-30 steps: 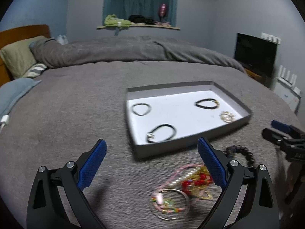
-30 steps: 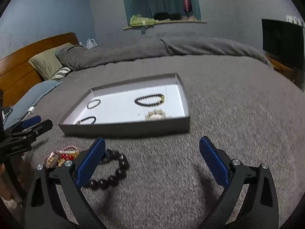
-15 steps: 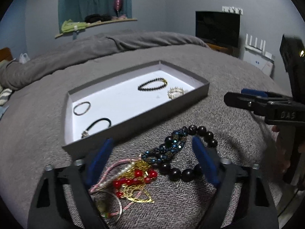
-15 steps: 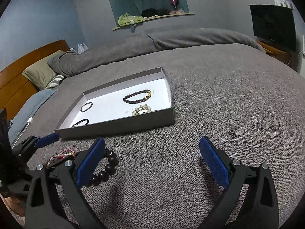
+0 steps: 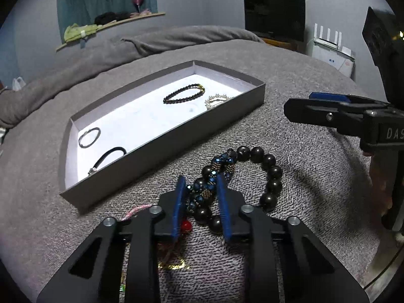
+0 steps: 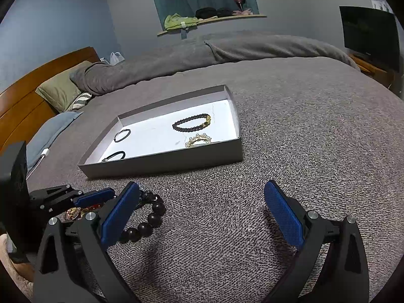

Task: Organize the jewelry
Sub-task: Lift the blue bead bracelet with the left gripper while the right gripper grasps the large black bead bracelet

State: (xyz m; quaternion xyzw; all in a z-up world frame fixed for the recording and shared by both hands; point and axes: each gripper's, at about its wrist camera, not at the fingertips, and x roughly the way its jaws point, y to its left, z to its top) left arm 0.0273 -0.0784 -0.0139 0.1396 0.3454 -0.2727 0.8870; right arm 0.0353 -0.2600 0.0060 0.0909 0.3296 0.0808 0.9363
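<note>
Pinching: your left gripper (image 5: 200, 189) has its fingers nearly together around the blue beaded bracelet (image 5: 217, 171) on the bedspread (image 5: 303, 176); the blue pads sit on either side of its near coil, touching or just about, can't tell if it's lifted.
Right gripper: your right gripper (image 6: 202, 212) has fingers spread wide, nothing between them, hovering over bare bedspread to the right of the pile.
Target item: blue beaded bracelet lies tangled across the dark bead bracelet (image 5: 265, 176), just in front of the tray's near wall.
Dark bead bracelet: big round beads in a loop on the bedspread, part of it running between your left fingers; also seen beside your right gripper's left finger (image 6: 146, 217).
Rest of pile: red beads (image 5: 186, 226), pink cord (image 5: 133, 212) and a gold chain (image 5: 174, 266) mostly hidden under your left gripper.
Tray: grey shallow tray (image 5: 161, 151) with white floor, on the bedspread beyond the pile.
Tray contents: thin silver ring bracelet (image 5: 89, 137) and black cord bracelet (image 5: 108, 157) at the left end; small black bead bracelet (image 5: 184, 94) and pearl-and-gold bracelet (image 5: 217, 100) at the right end, all well apart.
Background: pillow (image 6: 60, 91), wooden headboard (image 6: 22, 106), black TV (image 5: 275, 17).
</note>
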